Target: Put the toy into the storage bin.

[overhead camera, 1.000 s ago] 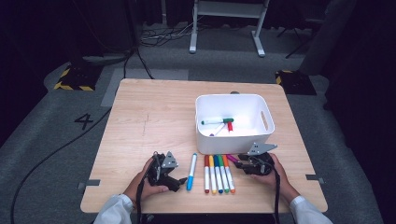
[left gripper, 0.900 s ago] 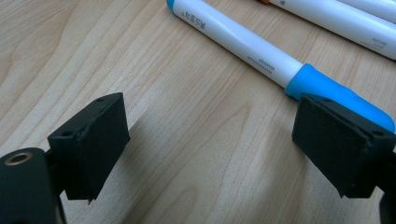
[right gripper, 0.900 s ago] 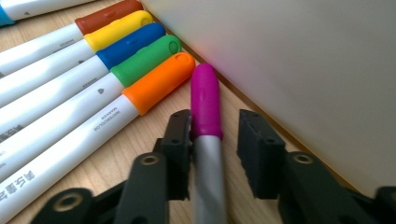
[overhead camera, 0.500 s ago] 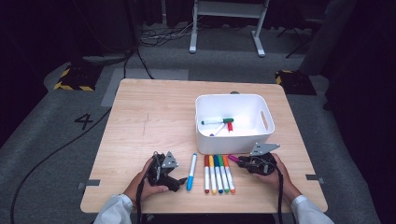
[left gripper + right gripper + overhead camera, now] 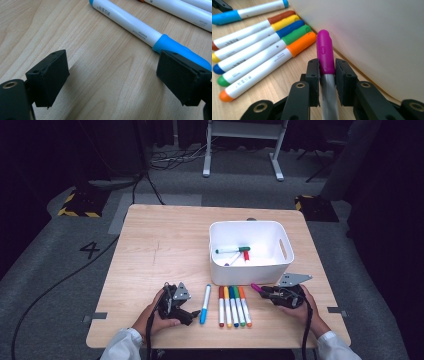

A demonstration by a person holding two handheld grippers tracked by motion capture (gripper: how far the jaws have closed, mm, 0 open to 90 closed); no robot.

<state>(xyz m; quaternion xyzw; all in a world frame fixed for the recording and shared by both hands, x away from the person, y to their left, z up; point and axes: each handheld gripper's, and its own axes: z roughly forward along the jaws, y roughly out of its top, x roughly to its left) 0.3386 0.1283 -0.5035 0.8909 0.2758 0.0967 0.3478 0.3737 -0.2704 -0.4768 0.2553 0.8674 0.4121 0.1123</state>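
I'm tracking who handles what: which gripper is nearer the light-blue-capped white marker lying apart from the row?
Left. The left gripper stands open right beside the light-blue-capped white marker, one pad by its cap. The right gripper is beyond the row, shut on a purple-capped marker.

White sleeves; black claws, grey triangular plates, trailing black cables.

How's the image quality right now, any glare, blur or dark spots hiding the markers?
High view: table evenly lit, surroundings dark, markers small but distinct. Left gripper view: sharp, soft shadows under the jaws, blue marker clear. Right gripper view: purple marker crisp in the right gripper, white bin wall bright and featureless, far markers slightly soft.
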